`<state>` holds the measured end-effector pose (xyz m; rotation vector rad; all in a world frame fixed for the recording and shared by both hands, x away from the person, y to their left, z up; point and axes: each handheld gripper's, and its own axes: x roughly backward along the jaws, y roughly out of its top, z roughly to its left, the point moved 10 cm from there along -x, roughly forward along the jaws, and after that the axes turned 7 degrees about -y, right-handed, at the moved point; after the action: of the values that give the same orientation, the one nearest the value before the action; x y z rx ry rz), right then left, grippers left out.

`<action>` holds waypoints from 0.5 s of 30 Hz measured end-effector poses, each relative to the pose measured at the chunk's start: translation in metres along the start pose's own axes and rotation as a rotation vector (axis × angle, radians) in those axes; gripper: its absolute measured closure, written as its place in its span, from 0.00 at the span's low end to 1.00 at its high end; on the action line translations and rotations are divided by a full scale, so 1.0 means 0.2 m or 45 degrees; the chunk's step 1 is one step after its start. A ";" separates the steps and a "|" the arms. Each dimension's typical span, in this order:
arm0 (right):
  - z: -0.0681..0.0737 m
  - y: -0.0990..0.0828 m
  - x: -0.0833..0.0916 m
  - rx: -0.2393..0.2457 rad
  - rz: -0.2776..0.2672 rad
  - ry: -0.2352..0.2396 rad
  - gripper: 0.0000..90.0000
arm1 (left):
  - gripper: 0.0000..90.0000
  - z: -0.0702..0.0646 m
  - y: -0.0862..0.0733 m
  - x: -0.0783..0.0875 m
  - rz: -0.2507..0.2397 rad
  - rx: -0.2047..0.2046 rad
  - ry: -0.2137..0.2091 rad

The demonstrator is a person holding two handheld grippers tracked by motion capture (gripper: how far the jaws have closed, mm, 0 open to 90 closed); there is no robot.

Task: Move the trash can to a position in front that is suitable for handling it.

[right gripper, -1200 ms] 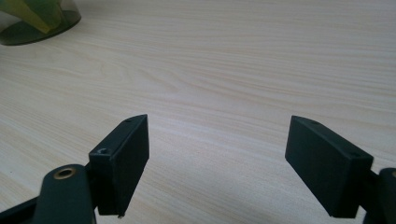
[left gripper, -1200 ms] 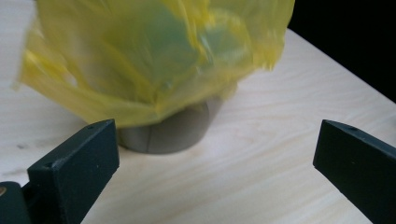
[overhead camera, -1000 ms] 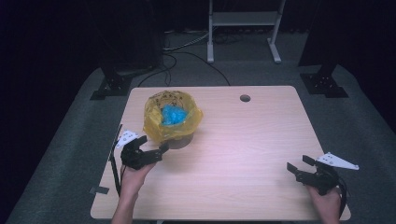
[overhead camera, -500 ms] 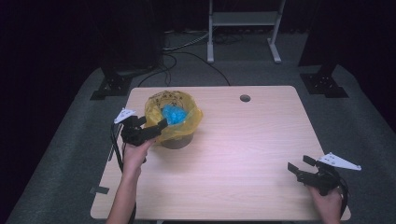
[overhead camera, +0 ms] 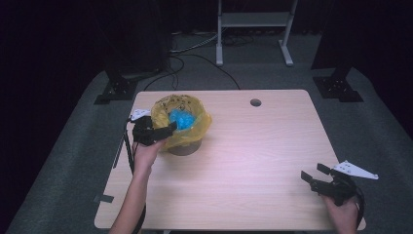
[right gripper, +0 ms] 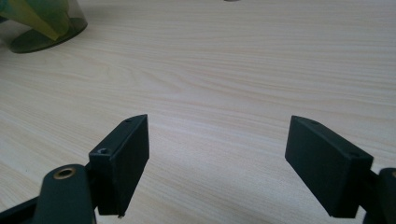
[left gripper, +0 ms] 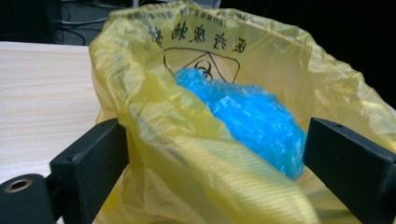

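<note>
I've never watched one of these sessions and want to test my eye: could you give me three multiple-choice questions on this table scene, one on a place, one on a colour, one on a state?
1. Where on the pale wooden table is the small bin lined with a yellow plastic bag?
A. far left part
B. near right corner
C. dead centre

2. What colour is the crumpled plastic wad inside the bag?
A. red
B. blue
C. white

3. How do the jaws of the right gripper stand?
A. clamped on a cup
B. clamped on the bag
C. apart, with nothing between them

Answers: 1 A, the high view shows the bin toward the far left, beside the left gripper. 2 B, the left gripper view shows the wad bright blue. 3 C, the right gripper view shows bare tabletop between the jaws.
</note>
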<state>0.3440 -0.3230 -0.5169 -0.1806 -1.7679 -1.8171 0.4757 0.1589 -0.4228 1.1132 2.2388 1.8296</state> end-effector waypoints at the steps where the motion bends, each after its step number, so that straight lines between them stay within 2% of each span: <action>1: 0.00 0.00 0.00 0.002 0.003 0.000 0.23 | 0.07 0.00 0.00 0.00 -0.003 0.014 -0.010; 5: 0.00 -0.01 -0.01 0.001 0.013 0.002 0.23 | 0.08 -0.01 0.00 0.01 0.005 -0.008 -0.011; 10: 0.00 -0.01 -0.01 0.003 0.011 0.000 0.23 | 0.08 -0.02 -0.01 0.01 0.011 -0.009 -0.021; 15: 0.00 -0.01 -0.01 -0.002 0.015 0.001 0.23 | 0.08 -0.05 -0.02 0.02 0.009 -0.022 -0.052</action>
<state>0.3440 -0.3224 -0.5196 -0.1902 -1.7612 -1.8099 0.4663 0.1514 -0.4221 1.1464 2.1958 1.8083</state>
